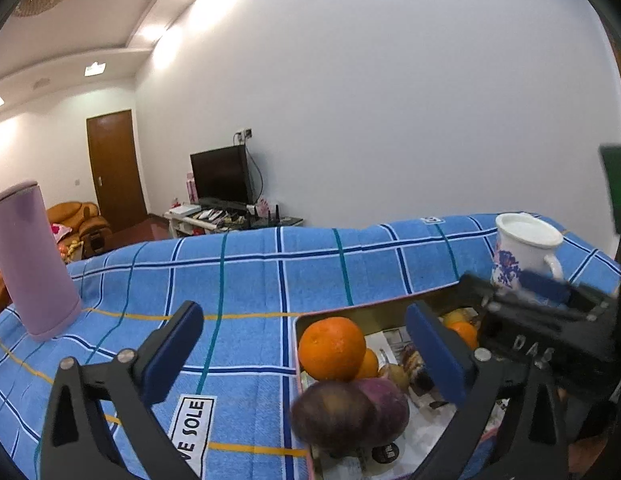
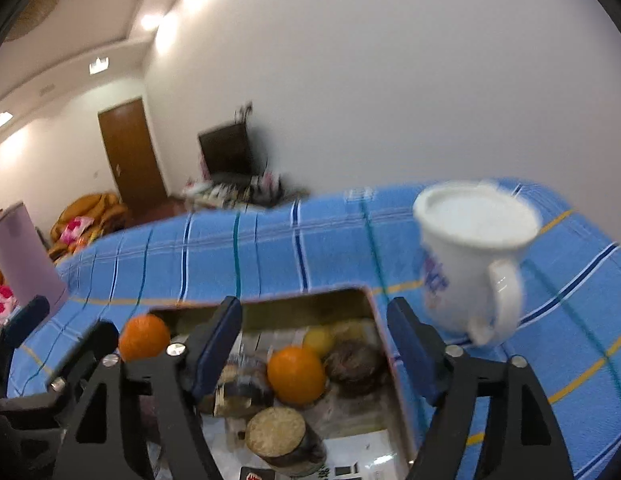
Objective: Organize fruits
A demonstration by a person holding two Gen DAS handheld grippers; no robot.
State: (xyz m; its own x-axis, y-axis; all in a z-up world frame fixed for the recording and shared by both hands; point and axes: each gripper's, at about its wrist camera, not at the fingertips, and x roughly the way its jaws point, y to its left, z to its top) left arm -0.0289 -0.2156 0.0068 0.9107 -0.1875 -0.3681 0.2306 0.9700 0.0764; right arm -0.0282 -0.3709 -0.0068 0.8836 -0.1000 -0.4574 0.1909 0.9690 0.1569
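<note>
Both tools stand wide and empty: left tool, right tool. Just right of the right one, the mug could be tipped by a sideways swing (the tin sits close).

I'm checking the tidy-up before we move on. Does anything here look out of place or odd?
Mostly the tin box: besides oranges and a purple fruit, it holds papers and a round-topped jar, so it isn't fruit only. The white mug stands upright beside it. Nothing looks spilled.
</note>
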